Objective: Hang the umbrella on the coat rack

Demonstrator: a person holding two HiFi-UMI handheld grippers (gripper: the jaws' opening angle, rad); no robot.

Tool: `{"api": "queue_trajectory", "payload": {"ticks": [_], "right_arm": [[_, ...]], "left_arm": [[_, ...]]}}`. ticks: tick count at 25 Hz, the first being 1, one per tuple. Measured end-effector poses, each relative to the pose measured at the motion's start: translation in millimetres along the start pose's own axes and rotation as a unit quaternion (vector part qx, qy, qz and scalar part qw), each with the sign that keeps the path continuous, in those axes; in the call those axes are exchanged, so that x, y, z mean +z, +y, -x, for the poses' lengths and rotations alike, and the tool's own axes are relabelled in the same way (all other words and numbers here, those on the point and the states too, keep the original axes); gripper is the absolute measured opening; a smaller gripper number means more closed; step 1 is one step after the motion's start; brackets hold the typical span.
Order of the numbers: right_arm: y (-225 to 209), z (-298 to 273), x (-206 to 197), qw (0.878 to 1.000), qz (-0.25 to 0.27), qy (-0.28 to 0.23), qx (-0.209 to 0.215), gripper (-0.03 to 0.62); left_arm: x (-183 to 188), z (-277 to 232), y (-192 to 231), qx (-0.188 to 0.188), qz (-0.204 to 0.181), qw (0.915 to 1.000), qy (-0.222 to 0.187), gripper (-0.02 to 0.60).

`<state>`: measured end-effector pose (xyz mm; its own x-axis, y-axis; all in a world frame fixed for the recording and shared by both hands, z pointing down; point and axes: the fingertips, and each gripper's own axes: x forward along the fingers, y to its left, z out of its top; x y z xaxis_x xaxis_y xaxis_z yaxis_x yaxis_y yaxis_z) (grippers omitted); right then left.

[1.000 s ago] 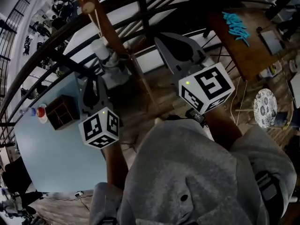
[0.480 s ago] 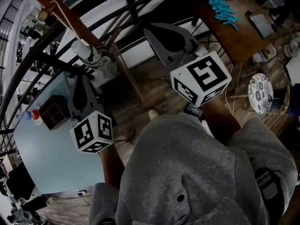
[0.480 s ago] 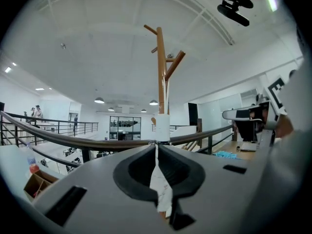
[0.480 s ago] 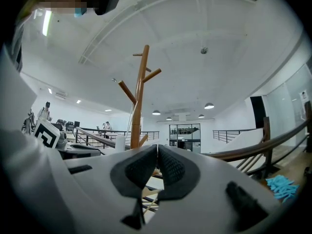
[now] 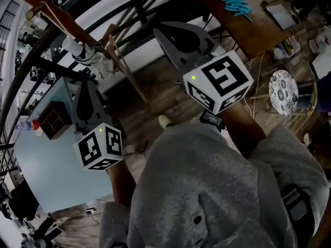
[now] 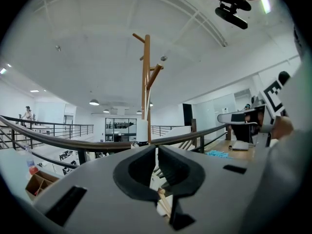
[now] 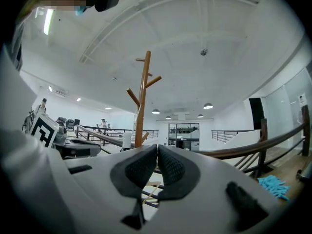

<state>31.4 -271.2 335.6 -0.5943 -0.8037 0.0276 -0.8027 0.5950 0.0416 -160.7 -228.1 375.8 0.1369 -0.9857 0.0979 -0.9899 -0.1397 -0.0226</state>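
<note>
A pale blue table (image 5: pixel 46 174) carries a small brown wooden compartment box (image 5: pixel 51 126) below a dark curved metal railing (image 6: pixel 84 142), while across the wooden plank floor (image 5: pixel 139 94) a brown wooden table (image 5: pixel 261 32) holds scattered turquoise pieces (image 5: pixel 234 1), near a round dark-patterned white disc (image 5: pixel 283 92).

Left tool (image 6: pixel 156 151), right tool (image 7: pixel 157 149): jaws together, empty.

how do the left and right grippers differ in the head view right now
The right gripper shows higher in the head view and its marker cube looks larger than the left gripper's cube. The left gripper shows against the light blue table; the right shows against the wooden floor. Both have jaws shut on nothing and face the coat rack.
</note>
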Motion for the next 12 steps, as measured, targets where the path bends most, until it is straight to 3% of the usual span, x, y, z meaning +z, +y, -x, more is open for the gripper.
{"api": "queue_trajectory", "payload": {"ticks": [12], "right_arm": [[9.0,101.5,-17.7,1.000,-0.005,0.014,0.007,0.025]], "left_arm": [[-20.4,85.5,-74.1,0.003,-0.002,0.9998,0.019,0.029]]}}
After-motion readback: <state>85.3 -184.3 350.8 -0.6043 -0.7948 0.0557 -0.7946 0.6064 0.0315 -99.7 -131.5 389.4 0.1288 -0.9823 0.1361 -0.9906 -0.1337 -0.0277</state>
